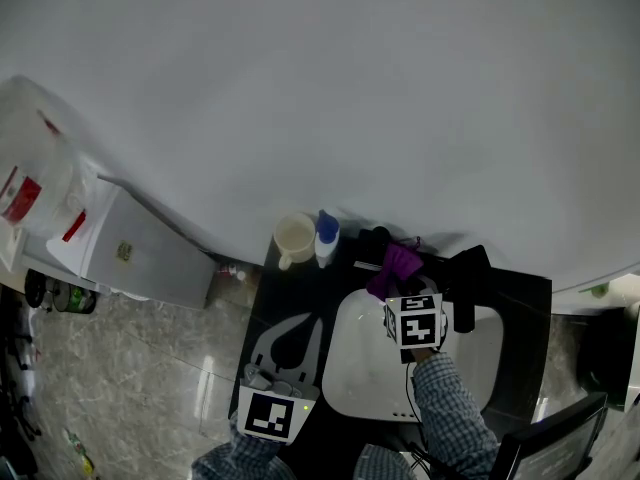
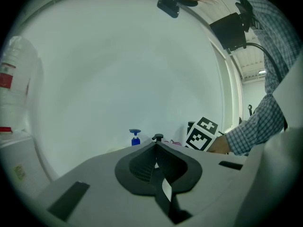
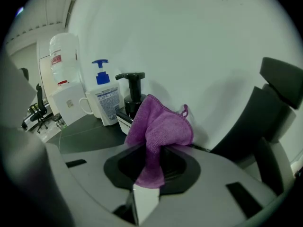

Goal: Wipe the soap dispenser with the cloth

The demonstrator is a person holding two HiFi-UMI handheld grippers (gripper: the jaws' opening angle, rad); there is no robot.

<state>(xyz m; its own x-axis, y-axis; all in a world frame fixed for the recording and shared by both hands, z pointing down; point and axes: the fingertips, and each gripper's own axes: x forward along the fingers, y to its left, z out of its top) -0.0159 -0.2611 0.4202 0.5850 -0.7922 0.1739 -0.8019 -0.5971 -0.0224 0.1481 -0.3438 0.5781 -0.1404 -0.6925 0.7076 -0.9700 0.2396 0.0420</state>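
Right claw (image 3: pixel 148 167) clamped on cloth (image 3: pixel 161 126), which lies against the black soap dispenser (image 3: pixel 131 92) at the worktop (image 3: pixel 85 132) rear. Left claw (image 2: pixel 159 168) closed, empty. Recommend light, even strokes; avoid tipping the dispenser.

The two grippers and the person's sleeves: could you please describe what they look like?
The left gripper and right gripper have light grey bodies with dark inserts round the jaws. Each carries a cube with black-and-white square markers. The sleeves are blue-and-white check.
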